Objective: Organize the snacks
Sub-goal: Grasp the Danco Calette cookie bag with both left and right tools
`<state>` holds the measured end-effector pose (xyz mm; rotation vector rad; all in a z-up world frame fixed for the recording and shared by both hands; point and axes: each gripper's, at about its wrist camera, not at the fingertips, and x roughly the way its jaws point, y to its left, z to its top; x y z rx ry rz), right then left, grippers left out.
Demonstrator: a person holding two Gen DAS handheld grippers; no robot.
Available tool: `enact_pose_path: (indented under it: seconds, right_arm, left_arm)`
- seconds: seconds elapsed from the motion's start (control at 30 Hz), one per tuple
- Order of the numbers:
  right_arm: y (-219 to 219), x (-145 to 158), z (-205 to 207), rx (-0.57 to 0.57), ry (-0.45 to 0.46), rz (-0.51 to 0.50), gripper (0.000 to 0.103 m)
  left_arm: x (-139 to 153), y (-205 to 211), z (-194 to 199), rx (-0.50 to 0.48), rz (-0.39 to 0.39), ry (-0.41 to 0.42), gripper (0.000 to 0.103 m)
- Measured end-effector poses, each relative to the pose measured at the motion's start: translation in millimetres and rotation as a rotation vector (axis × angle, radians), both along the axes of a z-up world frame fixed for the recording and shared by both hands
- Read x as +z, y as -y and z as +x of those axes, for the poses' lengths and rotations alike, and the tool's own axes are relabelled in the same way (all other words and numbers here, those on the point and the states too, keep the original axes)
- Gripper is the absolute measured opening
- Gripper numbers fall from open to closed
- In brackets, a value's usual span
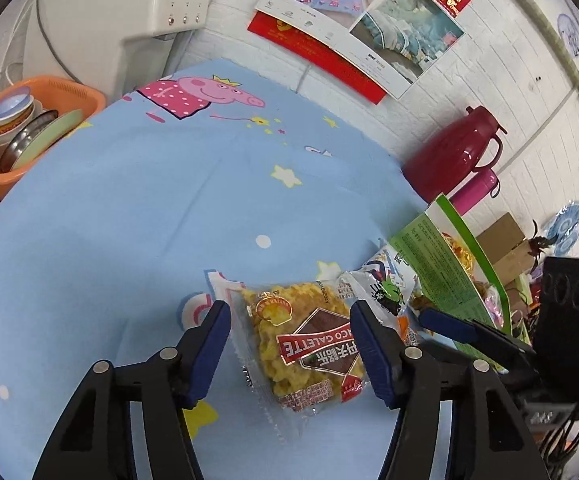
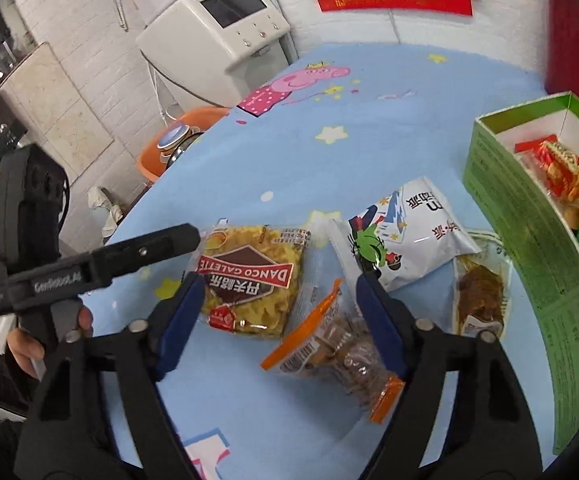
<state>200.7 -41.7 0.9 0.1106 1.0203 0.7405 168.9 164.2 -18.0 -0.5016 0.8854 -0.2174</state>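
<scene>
A yellow galette packet (image 1: 301, 344) lies flat on the blue tablecloth (image 1: 129, 220), between the fingers of my open left gripper (image 1: 289, 308). In the right wrist view the same galette packet (image 2: 249, 280) sits left of a clear orange-edged cookie packet (image 2: 337, 344). My right gripper (image 2: 279, 284) stands open over that cookie packet, its right finger crossing it. A white snack bag (image 2: 405, 228) and a brown snack packet (image 2: 481, 292) lie further right. The green box (image 2: 529, 248) holds several snacks. One left gripper finger (image 2: 149, 252) reaches the galette's edge.
An orange basin (image 1: 49, 92) of bowls sits off the table's far left corner. A red thermos jug (image 1: 457, 152) and pink bottle (image 1: 477, 192) stand by the wall behind the green box (image 1: 441, 264). A white appliance (image 1: 129, 20) stands at the back left.
</scene>
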Motion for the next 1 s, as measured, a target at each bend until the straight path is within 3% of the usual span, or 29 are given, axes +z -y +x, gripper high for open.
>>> enact_pose_path:
  seconds: [0.13,0.27,0.4,0.53,0.7,0.9,1.0]
  right_arm:
    - [-17.3,-6.2,15.9,0.037,-0.086,-0.026,0.069]
    - [-26.9,-21.1,22.9,0.049,-0.141,-0.076,0.061]
    - [-26.2,-37.3,22.2,0.052,-0.209,0.006,0.049]
    - [-23.3,-36.3,15.6,0.051,-0.183,0.023,0.045]
    - [-16.3,-33.2,8.7,0.040,-0.165,0.026,0.045]
    - [-14.6,-41.0,7.6,0.032,-0.162,0.043,0.043]
    - [-13.7,-40.9,5.7,0.004,-0.135,0.058,0.038]
  left_arm:
    - [-11.6,2.3,5.8,-0.041,-0.017,-0.065,0.044]
    - [-16.2,15.2,7.9,-0.060,0.067,-0.091,0.044]
    - [-17.5,18.8,7.9,-0.057,0.104,-0.091,0.045]
    - [-18.2,2.9,6.0,0.024,0.125,-0.105,0.047]
    - [-23.4,1.6,8.0,-0.035,0.051,-0.127,0.047]
    - [-24.7,18.5,10.5,-0.088,0.066,-0.116,0.056]
    - [-21.7,32.3,10.4,-0.096,0.120,-0.077,0.051]
